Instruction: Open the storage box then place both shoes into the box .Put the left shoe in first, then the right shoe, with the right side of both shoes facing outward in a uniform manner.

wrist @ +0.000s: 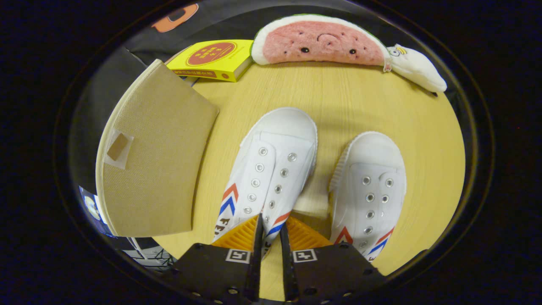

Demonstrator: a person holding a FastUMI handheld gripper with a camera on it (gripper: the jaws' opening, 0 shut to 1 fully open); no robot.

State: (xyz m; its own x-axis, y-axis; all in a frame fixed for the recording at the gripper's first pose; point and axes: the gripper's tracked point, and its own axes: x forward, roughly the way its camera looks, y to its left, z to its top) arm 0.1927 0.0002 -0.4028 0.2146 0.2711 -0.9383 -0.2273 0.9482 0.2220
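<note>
Claw looks pinched nearly closed on the heel-side collar of the white canvas left shoe. Tan fabric storage box sits just left of it, matching right shoe just right. I'd lift straight so the grip doesn't slip.

Left shoe side: letters "FE", rest hidden. Yellow book print too small.
</note>
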